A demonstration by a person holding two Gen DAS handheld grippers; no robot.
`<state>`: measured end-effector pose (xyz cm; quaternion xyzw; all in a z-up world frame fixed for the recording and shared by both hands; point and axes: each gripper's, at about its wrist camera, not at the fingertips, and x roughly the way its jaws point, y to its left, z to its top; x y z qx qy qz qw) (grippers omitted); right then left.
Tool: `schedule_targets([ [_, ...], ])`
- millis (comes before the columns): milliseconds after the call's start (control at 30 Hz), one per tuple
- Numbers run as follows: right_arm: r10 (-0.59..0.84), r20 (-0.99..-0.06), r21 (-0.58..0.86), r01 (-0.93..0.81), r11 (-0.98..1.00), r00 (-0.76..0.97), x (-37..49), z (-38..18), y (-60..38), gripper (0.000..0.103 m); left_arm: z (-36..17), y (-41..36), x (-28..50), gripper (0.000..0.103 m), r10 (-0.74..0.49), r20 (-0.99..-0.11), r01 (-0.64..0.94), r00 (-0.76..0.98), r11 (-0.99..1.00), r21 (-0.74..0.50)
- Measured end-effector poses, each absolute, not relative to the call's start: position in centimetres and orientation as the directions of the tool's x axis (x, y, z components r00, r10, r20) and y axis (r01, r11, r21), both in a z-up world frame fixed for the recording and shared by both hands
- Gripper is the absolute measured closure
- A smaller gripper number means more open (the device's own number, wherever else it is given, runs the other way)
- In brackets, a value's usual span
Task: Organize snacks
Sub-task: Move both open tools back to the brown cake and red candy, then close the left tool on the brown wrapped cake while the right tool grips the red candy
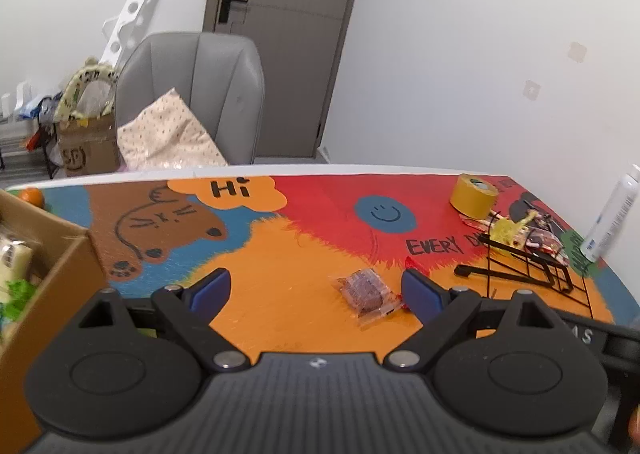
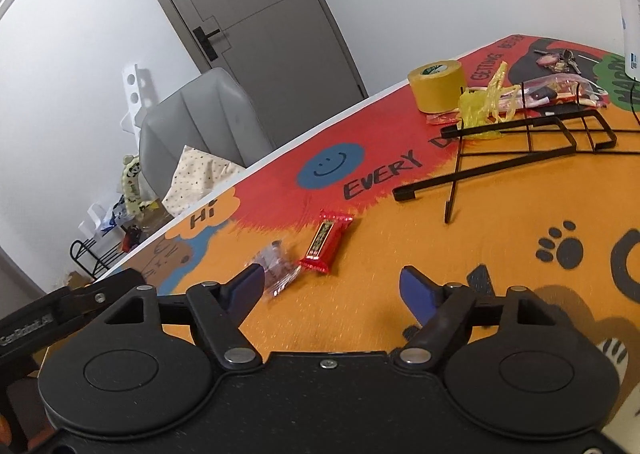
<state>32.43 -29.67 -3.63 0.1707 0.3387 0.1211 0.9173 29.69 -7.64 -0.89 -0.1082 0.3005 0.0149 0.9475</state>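
Left wrist view shows a clear-wrapped brown snack (image 1: pixel 365 291) lying on the orange part of the painted table (image 1: pixel 280 294). It sits between the wide-open blue fingers of the left gripper (image 1: pixel 316 290), closer to the right one, and nothing touches it yet. A red snack bar (image 2: pixel 326 241) lies just beside the brown snack. The right gripper (image 2: pixel 334 286) is open and empty, near the red bar. A cardboard box (image 1: pixel 60 274) of snacks stands off to the brown snack's left. This looks like the picking-up step. Next, the left fingers should squeeze the brown snack.
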Motion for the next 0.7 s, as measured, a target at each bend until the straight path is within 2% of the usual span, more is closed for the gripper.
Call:
schedule_targets([
  [367,0.269,-0.631,0.378,-0.014,0.926,0.728,36.3,-4.3,-30.2,0.033,-3.6,-8.9,35.7,0.017,-0.099,-0.618,-0.131,0.780,0.940,-0.316],
  [433,0.260,-0.643,0.375,0.001,0.927,0.721,36.9,-4.7,-30.1,0.034,-3.9,-8.8,36.6,0.022,-0.102,-0.635,-0.139,0.765,0.938,-0.317],
  [567,0.264,-0.660,0.386,0.016,0.922,0.704,38.4,-5.8,-29.4,0.035,-4.7,-8.5,37.4,0.025,-0.103,-0.637,-0.139,0.764,0.938,-0.318],
  [633,0.262,-0.666,0.385,0.021,0.923,0.699,38.9,-6.1,-28.9,0.035,-5.7,-8.2,38.0,0.034,-0.117,-0.659,-0.151,0.743,0.930,-0.334],
  [700,0.262,-0.670,0.383,0.021,0.923,0.694,39.4,-6.4,-28.5,0.035,-6.7,-7.7,38.5,0.037,-0.145,-0.669,-0.157,0.729,0.916,-0.370],
])
